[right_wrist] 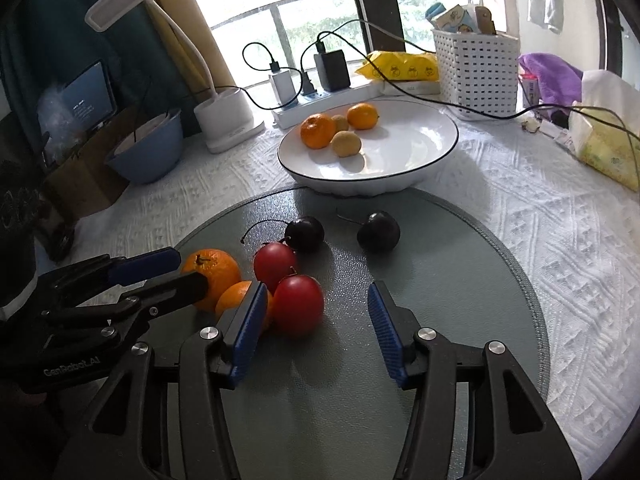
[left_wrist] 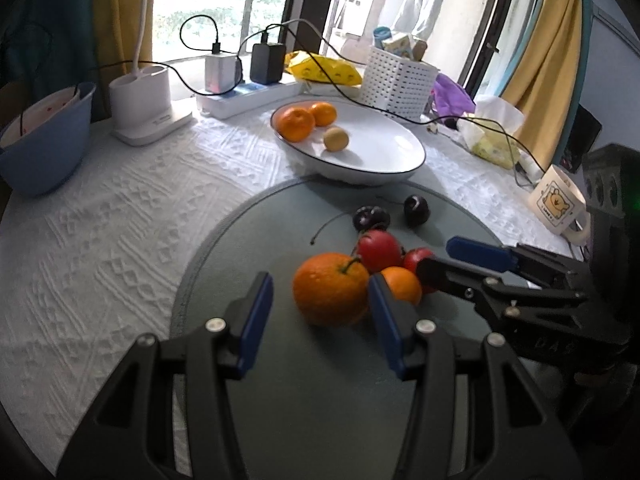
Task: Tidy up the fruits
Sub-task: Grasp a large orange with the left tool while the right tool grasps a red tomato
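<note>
On the round grey mat [left_wrist: 280, 360] [right_wrist: 460, 280] lie a large orange [left_wrist: 330, 288] [right_wrist: 212, 270], a small orange [left_wrist: 402, 284] [right_wrist: 236, 300], two red fruits [left_wrist: 378, 250] [right_wrist: 298, 304] and two dark cherries [left_wrist: 416, 209] [right_wrist: 378, 232]. The white plate [left_wrist: 384, 152] [right_wrist: 412, 140] behind holds two oranges [left_wrist: 296, 123] [right_wrist: 317, 131] and small yellow fruits [left_wrist: 336, 139] [right_wrist: 346, 144]. My left gripper [left_wrist: 320, 310] [right_wrist: 188, 270] is open, its fingers on both sides of the large orange. My right gripper [right_wrist: 316, 316] [left_wrist: 436, 258] is open around the near red fruit.
At the back stand a blue bowl [left_wrist: 44, 140], a white lamp base [left_wrist: 144, 108], a power strip with chargers [left_wrist: 248, 92], a white basket [left_wrist: 396, 80], a yellow packet [left_wrist: 324, 68] and tissues [left_wrist: 492, 132]. A bear mug [left_wrist: 558, 204] stands at the right.
</note>
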`<state>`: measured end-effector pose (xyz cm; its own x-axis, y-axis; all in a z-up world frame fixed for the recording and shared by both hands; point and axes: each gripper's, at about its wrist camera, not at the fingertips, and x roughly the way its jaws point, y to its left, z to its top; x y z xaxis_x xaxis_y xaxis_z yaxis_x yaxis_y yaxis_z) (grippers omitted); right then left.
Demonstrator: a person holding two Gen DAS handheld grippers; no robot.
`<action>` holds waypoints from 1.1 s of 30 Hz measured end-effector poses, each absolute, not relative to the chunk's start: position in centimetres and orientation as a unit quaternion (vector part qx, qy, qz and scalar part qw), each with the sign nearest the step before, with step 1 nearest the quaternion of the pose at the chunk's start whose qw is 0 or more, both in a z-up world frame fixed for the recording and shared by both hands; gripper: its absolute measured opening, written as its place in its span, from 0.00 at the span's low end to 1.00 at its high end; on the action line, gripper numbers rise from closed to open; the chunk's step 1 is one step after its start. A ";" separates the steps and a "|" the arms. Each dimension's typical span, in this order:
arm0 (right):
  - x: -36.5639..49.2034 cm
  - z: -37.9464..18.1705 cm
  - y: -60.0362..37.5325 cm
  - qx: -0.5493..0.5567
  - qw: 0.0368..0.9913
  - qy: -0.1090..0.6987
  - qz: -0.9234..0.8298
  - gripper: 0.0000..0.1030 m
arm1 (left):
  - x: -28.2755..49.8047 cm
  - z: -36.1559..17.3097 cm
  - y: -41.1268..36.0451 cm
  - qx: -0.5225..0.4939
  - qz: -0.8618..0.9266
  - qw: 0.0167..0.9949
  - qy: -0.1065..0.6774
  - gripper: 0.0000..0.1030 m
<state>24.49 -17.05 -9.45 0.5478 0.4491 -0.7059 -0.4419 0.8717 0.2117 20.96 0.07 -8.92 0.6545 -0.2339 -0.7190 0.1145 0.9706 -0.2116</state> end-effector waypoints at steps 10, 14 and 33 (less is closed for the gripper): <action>24.7 -9.6 -17.1 0.014 0.871 0.408 0.274 0.36 | 21.3 -9.2 -0.6 -0.067 -0.103 0.902 0.415 0.49; 24.6 -9.6 -17.0 0.017 0.867 0.408 0.285 0.27 | 21.2 -9.2 -0.7 -0.065 -0.103 0.902 0.414 0.44; 24.7 -9.5 -16.9 0.019 0.867 0.406 0.289 0.27 | 20.5 -8.3 -0.2 -0.055 -0.096 0.908 0.403 0.43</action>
